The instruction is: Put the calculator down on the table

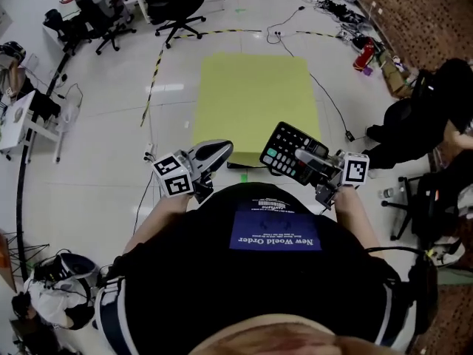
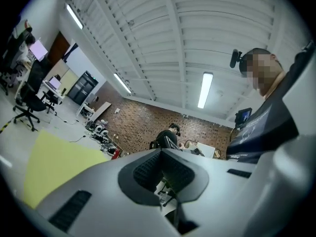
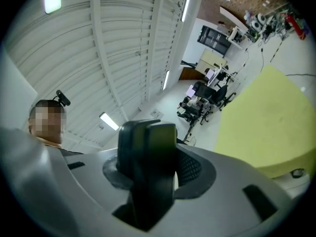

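Observation:
A black calculator (image 1: 292, 152) with teal and white keys is clamped in my right gripper (image 1: 307, 160), held in the air close to my chest. In the right gripper view the calculator (image 3: 148, 167) shows edge-on between the jaws, standing up from them. My left gripper (image 1: 218, 151) is beside it at the left, its jaws together with nothing between them; the left gripper view shows its pads (image 2: 148, 169) meeting. The yellow-green table (image 1: 255, 95) lies ahead of both grippers, its near edge just beyond them. It also appears as the table (image 2: 54, 167) and the table (image 3: 271, 127) in the gripper views.
Black office chairs (image 1: 174, 6) stand beyond the table at the back left. A person in black (image 1: 429, 117) sits at the right by a brick wall. Cables and yellow-black tape (image 1: 155, 72) run over the floor. Another person (image 1: 44, 294) is at the lower left.

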